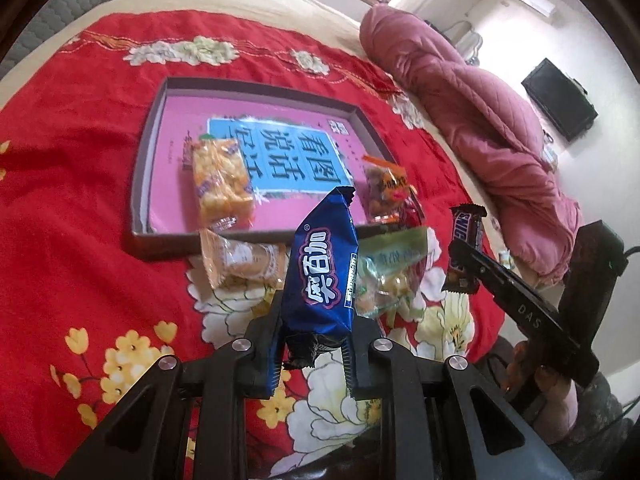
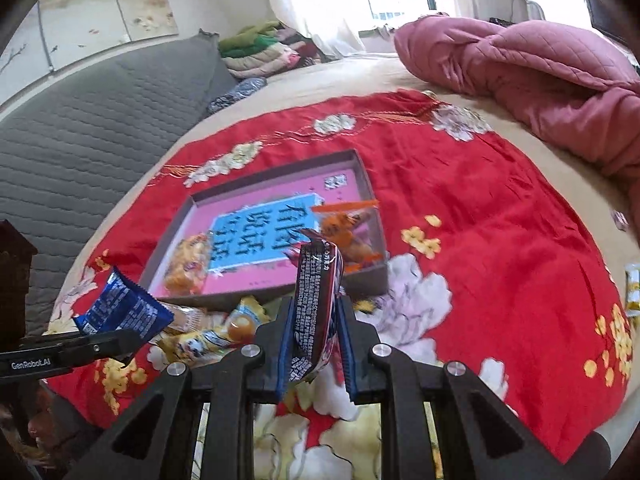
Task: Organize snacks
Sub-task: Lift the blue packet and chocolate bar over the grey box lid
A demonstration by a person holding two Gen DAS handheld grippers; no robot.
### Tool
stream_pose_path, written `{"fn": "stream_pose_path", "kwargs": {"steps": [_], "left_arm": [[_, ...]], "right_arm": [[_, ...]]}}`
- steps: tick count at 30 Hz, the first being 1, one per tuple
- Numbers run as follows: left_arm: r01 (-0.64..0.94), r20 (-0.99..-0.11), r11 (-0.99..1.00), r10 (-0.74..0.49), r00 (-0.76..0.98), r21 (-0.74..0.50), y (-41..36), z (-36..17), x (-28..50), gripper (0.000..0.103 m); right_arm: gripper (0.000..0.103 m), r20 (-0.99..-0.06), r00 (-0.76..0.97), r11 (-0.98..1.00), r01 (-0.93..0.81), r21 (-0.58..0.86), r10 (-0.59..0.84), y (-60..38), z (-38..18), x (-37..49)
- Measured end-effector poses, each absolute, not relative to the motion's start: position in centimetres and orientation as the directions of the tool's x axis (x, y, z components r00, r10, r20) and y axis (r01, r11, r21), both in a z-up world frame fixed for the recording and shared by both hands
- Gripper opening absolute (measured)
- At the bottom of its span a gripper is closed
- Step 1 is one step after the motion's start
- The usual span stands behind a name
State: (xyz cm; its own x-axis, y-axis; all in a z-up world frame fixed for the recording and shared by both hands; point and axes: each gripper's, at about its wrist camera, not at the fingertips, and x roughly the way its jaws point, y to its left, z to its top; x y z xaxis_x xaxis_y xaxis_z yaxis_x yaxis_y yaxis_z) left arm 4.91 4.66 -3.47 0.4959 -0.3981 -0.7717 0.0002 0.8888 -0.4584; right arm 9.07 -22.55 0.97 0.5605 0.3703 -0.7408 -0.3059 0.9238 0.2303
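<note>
left gripper (image 1: 316, 344): clamps blue cookie pack (image 1: 324, 264), upright | right gripper (image 2: 316, 344): clamps Snickers bar (image 2: 316, 300), upright | tray (image 1: 138, 184) straight ahead, near both

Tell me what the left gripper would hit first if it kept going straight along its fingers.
Probably the loose snack packets on the red floral cloth, just short of the shallow grey box. The left gripper, shut on a blue biscuit packet, points over them toward the box; depth is unclear.
</note>
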Motion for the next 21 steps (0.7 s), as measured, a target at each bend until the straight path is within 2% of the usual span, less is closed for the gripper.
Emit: {"fn": "stream_pose_path", "kwargs": {"steps": [14, 15, 21], "left_arm": [[-0.071, -0.771, 0.888, -0.351, 0.53, -0.454, 5.8, -3.1, 7.2, 0.024], [-0.079, -0.771, 0.887, -0.348, 0.533, -0.455, 5.9, -3.0, 7.5, 0.024], [-0.104, -0.778, 0.887, -0.332, 0.533, -0.45, 6.0, -3.3, 9.0, 0.024]], "right_arm": [[0.021, -0.677, 0.573, 0.88, -0.391, 0.27, 0.462, -18.8, 1.7, 10.9], [0.018, -0.671, 0.576, 0.877, -0.398, 0.269, 0.467, -18.5, 1.8, 11.1], [0.016, -0.692, 0.553, 0.876, -0.402, 0.267, 0.465, -17.6, 0.7, 12.3]]}}
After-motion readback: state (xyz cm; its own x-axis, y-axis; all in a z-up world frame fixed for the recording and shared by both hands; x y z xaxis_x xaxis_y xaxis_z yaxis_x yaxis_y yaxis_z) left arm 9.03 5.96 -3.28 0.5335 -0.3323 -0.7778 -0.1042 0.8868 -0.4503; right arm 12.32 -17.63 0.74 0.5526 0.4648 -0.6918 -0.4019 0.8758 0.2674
